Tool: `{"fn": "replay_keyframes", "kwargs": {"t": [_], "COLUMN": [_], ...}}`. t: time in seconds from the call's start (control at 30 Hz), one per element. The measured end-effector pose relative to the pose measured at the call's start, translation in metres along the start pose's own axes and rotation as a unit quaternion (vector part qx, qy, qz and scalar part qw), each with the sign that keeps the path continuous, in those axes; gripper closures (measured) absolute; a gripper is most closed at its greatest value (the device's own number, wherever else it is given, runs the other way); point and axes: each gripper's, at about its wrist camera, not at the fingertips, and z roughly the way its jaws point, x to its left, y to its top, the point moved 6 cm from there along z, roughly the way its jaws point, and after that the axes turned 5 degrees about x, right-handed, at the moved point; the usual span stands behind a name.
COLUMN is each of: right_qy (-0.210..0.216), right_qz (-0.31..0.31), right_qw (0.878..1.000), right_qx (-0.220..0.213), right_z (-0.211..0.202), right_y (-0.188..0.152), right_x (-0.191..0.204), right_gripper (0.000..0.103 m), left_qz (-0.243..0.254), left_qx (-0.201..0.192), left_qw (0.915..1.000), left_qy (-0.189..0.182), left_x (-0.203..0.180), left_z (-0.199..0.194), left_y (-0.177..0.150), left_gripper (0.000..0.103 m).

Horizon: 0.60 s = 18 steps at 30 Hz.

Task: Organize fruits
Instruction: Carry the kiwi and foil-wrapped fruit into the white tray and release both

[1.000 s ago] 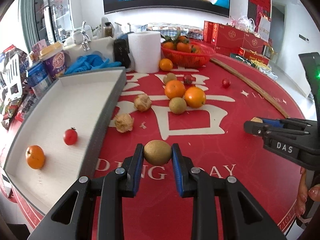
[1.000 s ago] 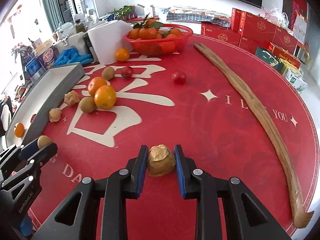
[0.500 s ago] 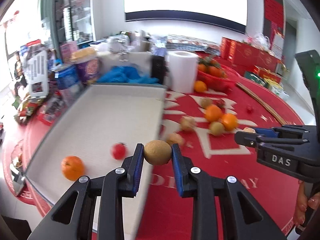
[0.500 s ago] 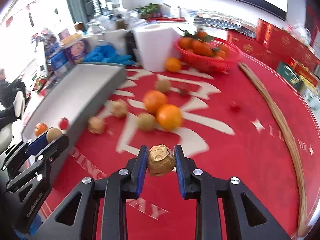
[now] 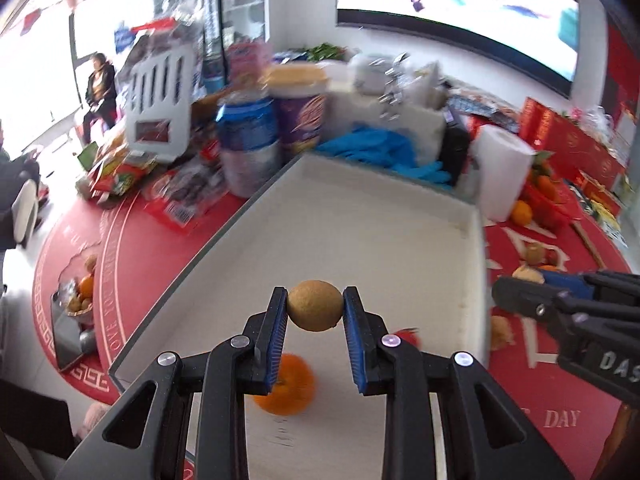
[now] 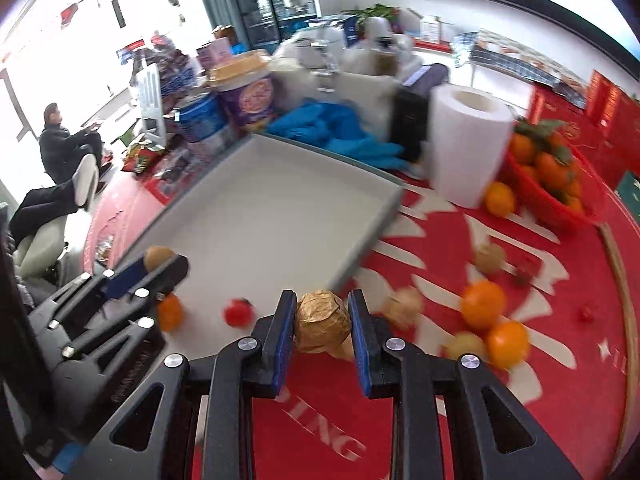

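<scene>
My left gripper is shut on a brown kiwi and hangs over the near end of the white tray. An orange and a small red tomato lie in the tray beneath it. My right gripper is shut on a golden papery husk fruit, just over the tray's near right corner. In the right wrist view the left gripper with its kiwi shows at the left, above the orange and the tomato.
Loose oranges, kiwis and another husk fruit lie on the red cloth right of the tray. A paper roll, a red fruit basket, blue gloves and tubs crowd the far side. A seated person is beyond the table.
Both grippers have swung left from over the red cloth to the tray, each still gripping its fruit. The left one now hangs over the tray; the right is at its corner.
</scene>
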Motion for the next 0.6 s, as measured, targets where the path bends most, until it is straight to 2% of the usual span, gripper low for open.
{"fn": "replay_keyframes", "kwargs": {"t": [0.2,0.4,0.43,0.47,0.53,0.57,0.6], "right_qy": [0.017,0.022,0.022,0.023,0.027,0.028,0.028], "right_qz": [-0.011,-0.013,-0.013,-0.014,-0.014,-0.013,-0.013], "right_qw": [1.000,0.999,0.999,0.999,0.999,0.998,0.998], "right_qx": [0.012,0.029,0.031,0.034,0.044,0.047,0.049], "right_z": [0.020,0.038,0.040,0.043,0.046,0.047,0.047], "right_y": [0.014,0.017,0.018,0.018,0.018,0.019,0.018], "right_x": [0.025,0.034,0.035,0.035,0.036,0.036,0.036], "right_gripper": [0.075,0.075,0.075,0.075,0.075,0.074,0.059], "left_qz": [-0.023,-0.019,-0.016,-0.015,-0.017,-0.017,-0.017], "left_qx": [0.035,0.032,0.030,0.027,0.016,0.007,0.006], "left_qw": [0.9991,0.9993,0.9993,0.9995,0.9996,0.9997,0.9997], "left_qy": [0.000,0.012,0.011,0.012,0.016,0.018,0.018], "left_x": [0.015,0.016,0.014,0.014,0.014,0.013,0.014], "left_z": [0.022,0.027,0.027,0.026,0.022,0.018,0.017], "left_y": [-0.013,-0.015,-0.015,-0.016,-0.015,-0.015,-0.013], "left_gripper": [0.073,0.070,0.058,0.041,0.025,0.023,0.023]}}
